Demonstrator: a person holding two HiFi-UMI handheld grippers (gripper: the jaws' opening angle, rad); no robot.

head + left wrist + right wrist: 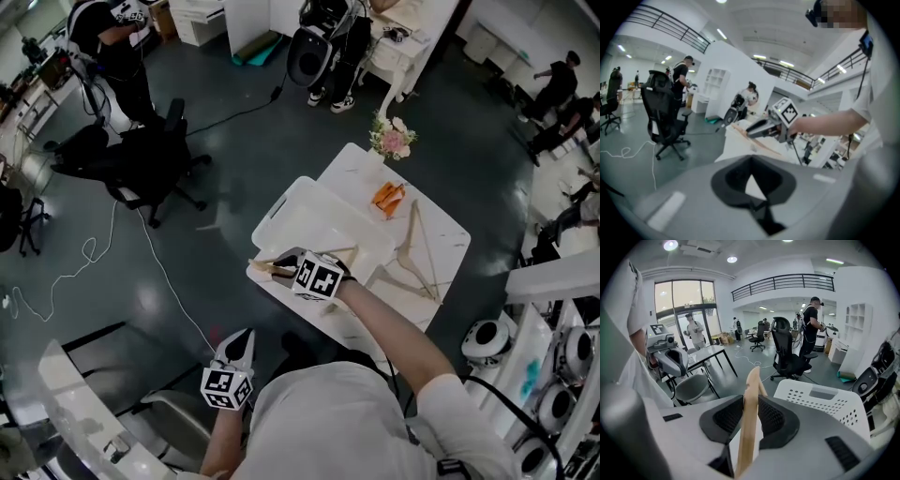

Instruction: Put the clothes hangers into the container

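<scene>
My right gripper (289, 266) is shut on a pale wooden clothes hanger (265, 269) and holds it over the near left corner of the white perforated container (281, 206). In the right gripper view the hanger (752, 383) stands upright, pinched between the black pads (729, 417), with the container (825, 404) just beyond. A second wooden hanger (420, 251) lies on the white table (452, 234) to the right of the container. My left gripper (240, 343) hangs low, well short of the table, shut with nothing in it. The left gripper view shows the right gripper (759, 130) and its hanger (765, 146).
An orange item (387, 197) and a bunch of pink flowers (392, 139) lie at the table's far end. A black office chair (141, 164) and a white cable (89, 253) are on the floor to the left. White machines (544, 375) stand at the right. People are standing around the room.
</scene>
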